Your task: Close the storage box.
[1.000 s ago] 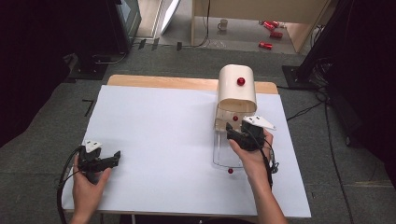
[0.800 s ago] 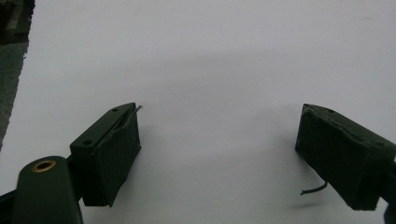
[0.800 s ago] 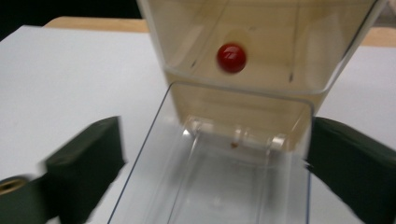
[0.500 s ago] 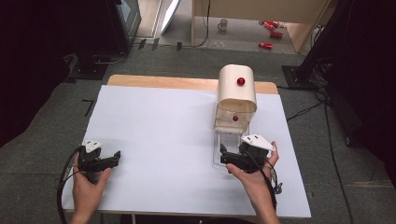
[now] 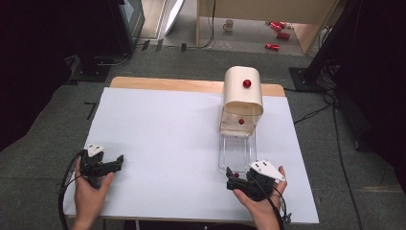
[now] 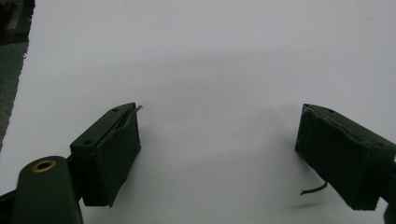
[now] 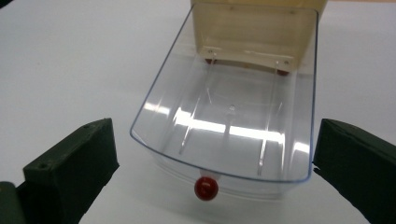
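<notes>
A cream box (image 5: 242, 98) with a rounded top and a red knob (image 5: 247, 83) stands at the back right of the table. A clear plastic drawer (image 5: 237, 152) is pulled out of its base toward me and looks empty. In the right gripper view the drawer (image 7: 229, 116) has a small red knob (image 7: 206, 187) on its front wall. My right gripper (image 7: 212, 168) is open, one jaw on each side of that front wall, touching nothing. It sits just in front of the drawer (image 5: 241, 177). My left gripper (image 5: 114, 164) rests open at the front left, its jaws (image 6: 219, 154) over bare white surface.
A white sheet (image 5: 167, 139) covers the table, with a wooden edge (image 5: 163, 84) at the back. Beyond the table lie dark floor, cables, a black stand (image 5: 95, 67) and red cans (image 5: 277, 36).
The right gripper drew back toward me, sliding the clear drawer out of the cream box, then came off the knob and stands open. The left gripper has not moved.
</notes>
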`<act>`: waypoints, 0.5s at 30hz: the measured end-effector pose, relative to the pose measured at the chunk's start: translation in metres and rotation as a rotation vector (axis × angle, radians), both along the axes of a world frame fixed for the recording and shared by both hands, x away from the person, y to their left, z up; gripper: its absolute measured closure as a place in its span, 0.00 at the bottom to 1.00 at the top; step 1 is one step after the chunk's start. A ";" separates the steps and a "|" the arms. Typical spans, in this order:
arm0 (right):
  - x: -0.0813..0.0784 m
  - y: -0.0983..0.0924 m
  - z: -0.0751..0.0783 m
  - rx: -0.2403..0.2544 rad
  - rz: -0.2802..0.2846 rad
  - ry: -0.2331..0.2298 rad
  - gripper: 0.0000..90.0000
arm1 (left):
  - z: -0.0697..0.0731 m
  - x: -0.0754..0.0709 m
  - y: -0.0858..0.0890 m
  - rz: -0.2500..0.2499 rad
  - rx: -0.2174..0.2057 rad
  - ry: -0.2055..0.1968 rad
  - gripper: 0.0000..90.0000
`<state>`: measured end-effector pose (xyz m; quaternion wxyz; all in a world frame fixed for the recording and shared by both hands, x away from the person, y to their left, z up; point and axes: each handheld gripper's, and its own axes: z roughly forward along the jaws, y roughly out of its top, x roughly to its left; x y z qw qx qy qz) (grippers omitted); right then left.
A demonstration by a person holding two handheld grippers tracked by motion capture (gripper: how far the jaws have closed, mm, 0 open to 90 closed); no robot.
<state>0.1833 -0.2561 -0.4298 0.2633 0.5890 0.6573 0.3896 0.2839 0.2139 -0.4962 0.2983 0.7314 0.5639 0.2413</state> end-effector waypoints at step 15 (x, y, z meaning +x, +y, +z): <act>-0.018 -0.004 -0.036 -0.014 -0.039 0.070 0.00 | 0.000 0.000 0.000 0.001 -0.001 0.000 0.15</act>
